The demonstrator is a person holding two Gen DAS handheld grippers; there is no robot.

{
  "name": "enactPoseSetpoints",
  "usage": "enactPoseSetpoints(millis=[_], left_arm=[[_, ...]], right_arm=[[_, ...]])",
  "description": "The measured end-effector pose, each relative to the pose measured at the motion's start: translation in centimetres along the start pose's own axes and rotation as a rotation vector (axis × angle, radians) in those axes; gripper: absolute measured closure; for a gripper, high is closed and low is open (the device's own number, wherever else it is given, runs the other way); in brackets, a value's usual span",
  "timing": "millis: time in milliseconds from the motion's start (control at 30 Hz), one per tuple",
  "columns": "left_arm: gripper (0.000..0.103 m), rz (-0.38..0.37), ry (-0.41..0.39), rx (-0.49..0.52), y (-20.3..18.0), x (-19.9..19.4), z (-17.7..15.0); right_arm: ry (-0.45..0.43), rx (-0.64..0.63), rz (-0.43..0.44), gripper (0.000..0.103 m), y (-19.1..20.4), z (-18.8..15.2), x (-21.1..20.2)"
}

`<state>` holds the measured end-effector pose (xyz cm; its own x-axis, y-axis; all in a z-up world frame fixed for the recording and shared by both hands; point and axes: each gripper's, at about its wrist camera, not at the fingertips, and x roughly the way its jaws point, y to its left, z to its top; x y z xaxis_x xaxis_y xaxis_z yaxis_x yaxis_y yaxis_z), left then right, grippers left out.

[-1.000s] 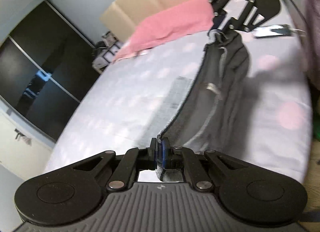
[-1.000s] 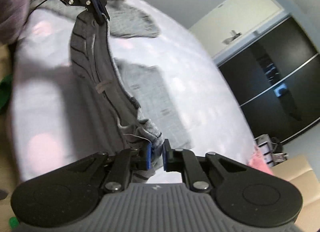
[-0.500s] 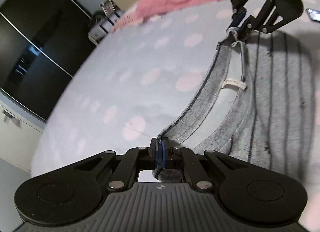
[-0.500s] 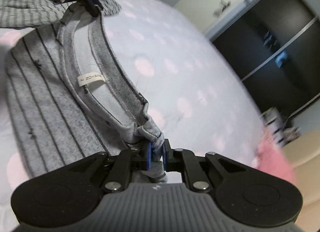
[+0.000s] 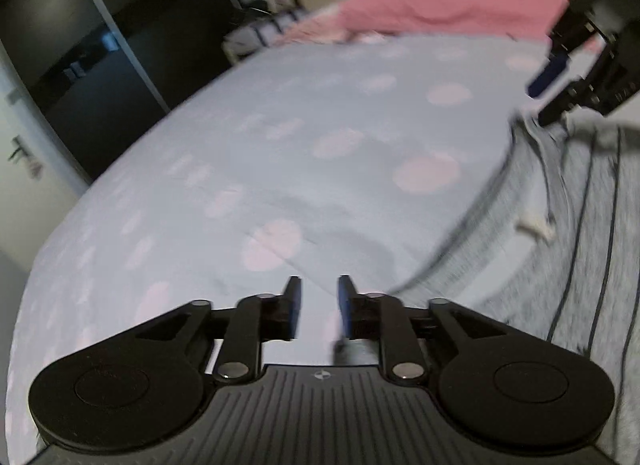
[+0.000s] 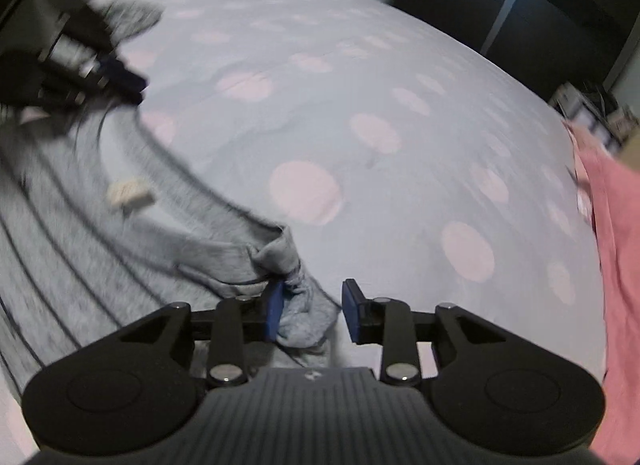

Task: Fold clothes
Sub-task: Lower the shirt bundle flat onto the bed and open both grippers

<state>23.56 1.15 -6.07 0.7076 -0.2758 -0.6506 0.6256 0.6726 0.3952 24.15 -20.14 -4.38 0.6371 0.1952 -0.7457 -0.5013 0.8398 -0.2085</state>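
Note:
A grey sweater with thin dark stripes (image 5: pixel 576 233) lies flat on the bed, its neck opening and white label (image 6: pixel 130 192) facing up. My left gripper (image 5: pixel 319 307) is open and empty, just left of the sweater's collar edge. My right gripper (image 6: pixel 311 307) is open; a bunched corner of the sweater (image 6: pixel 298 305) lies between its fingers, touching the left pad. Each gripper shows blurred in the other's view: the right one (image 5: pixel 576 77) at the far collar end, the left one (image 6: pixel 92 69) likewise.
The bed has a pale blue sheet with pink dots (image 5: pixel 320 145). A pink blanket (image 5: pixel 448 1) lies at the head end, also in the right wrist view (image 6: pixel 616 225). Another grey garment (image 6: pixel 136 15) lies beyond the left gripper. Dark wardrobe doors (image 5: pixel 80 49) stand beside the bed.
Both grippers have opened and let go of the sweater's shoulders. The sweater, held up a second ago, now lies flat on the bed. Both grippers have drawn back slightly.

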Motion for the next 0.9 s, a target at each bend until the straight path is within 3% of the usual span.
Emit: enactPoseSetpoints(millis=[200, 467, 700, 900], left_arm=[[0.076, 0.018, -0.03, -0.012, -0.2, -4.8, 1.0], [0.076, -0.064, 0.025, 0.015, -3.8, -8.7, 0.7], [0.077, -0.172, 0.135, 0.01, -6.5, -9.0, -0.5], [0.079, -0.185, 0.188, -0.002, -7.1, -6.3, -2.3]], right_arm=[[-0.031, 0.058, -0.068, 0.069, 0.6, 0.2, -3.5], [-0.006, 0.05, -0.036, 0.08, 3.4, 0.3, -7.6], [0.102, 0.068, 0.006, 0.08, 5.8, -0.9, -10.2], [0.162, 0.117, 0.066, 0.08, 5.3, -3.3, -9.0]])
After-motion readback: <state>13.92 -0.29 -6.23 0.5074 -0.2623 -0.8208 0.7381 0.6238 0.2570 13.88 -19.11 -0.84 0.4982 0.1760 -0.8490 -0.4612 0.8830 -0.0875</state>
